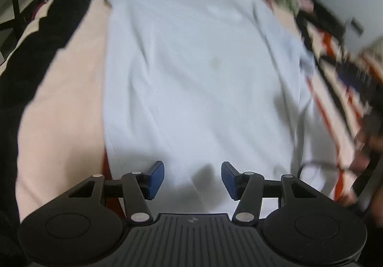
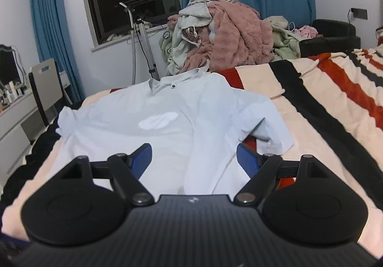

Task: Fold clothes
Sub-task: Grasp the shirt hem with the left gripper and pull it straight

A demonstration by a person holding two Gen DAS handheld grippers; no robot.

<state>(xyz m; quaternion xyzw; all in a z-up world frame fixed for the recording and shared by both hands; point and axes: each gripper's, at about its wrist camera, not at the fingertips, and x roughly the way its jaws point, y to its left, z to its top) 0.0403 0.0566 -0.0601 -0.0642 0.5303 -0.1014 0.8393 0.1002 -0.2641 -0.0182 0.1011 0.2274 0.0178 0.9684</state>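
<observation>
A pale blue short-sleeved shirt [image 1: 191, 75] lies spread flat on the bed, collar at the far end. In the right wrist view the shirt [image 2: 148, 123] shows a white chest logo and its right side is folded inward along a lengthwise crease. My left gripper [image 1: 192, 179] is open and empty, just above the shirt's near hem. My right gripper [image 2: 194, 161] is open and empty, hovering over the near part of the shirt by the folded side. The left wrist view is motion-blurred.
The bed has a striped blanket [image 2: 335, 104] in cream, black and red. A pile of clothes [image 2: 222, 37] with a pink fluffy garment sits beyond the shirt's collar. A chair [image 2: 45, 89] and dresser stand left; a tripod stand [image 2: 141, 44] is by the window.
</observation>
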